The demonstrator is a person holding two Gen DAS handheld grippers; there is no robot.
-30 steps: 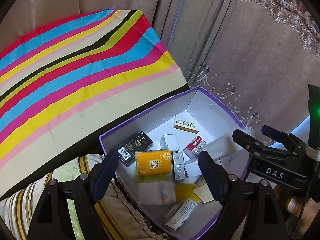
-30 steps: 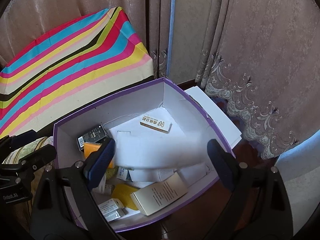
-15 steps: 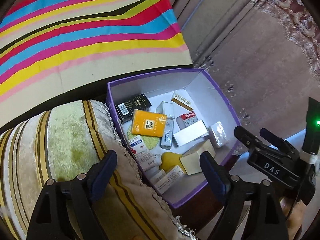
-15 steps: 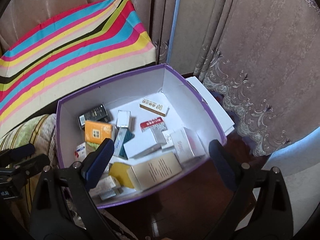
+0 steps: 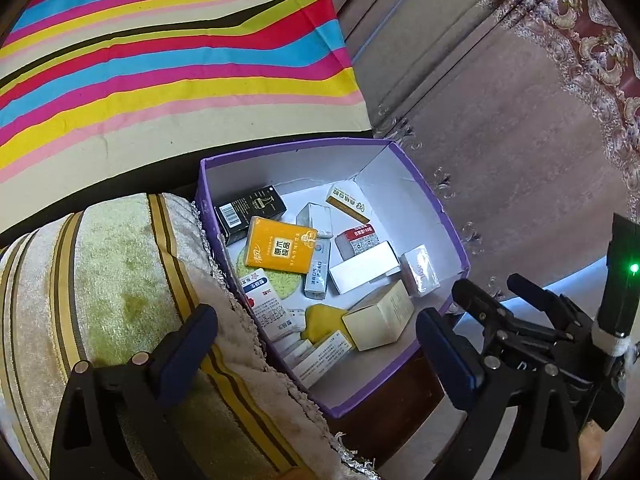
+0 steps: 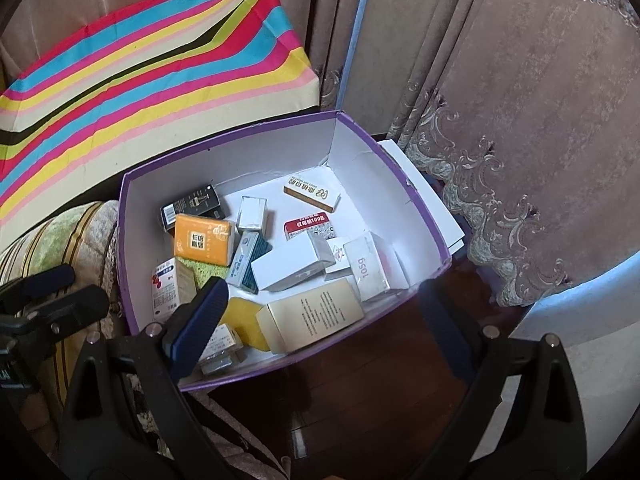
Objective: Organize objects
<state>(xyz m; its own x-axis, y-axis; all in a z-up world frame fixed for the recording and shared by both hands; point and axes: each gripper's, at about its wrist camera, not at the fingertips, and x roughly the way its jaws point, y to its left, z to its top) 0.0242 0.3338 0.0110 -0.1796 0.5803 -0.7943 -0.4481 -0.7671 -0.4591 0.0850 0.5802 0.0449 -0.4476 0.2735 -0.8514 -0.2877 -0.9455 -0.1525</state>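
Observation:
A purple box [image 5: 454,240] with white inside walls [image 6: 132,240] holds several small packages: an orange pack [image 5: 280,250] [image 6: 204,240], a black carton [image 5: 250,208] [image 6: 192,206], a cream carton [image 5: 378,316] [image 6: 312,314], a white carton [image 6: 292,262] and a red-and-white pack [image 6: 308,226]. My left gripper [image 5: 316,344] is open and empty, hanging over the box's near left edge and the cushion. My right gripper [image 6: 328,320] is open and empty above the box's near edge; it also shows in the left wrist view [image 5: 516,304].
A green-and-gold striped cushion [image 5: 120,300] lies left of the box. A rainbow-striped cloth [image 5: 160,60] covers the surface behind. Patterned curtains [image 6: 520,120] hang at right. Dark wood [image 6: 360,400] shows under the box. A white sheet [image 6: 428,192] sticks out behind the box's right wall.
Both grippers have pulled back and up from the box. A white carton and a wrapped pack that blurred across the views a second ago now lie in the box.

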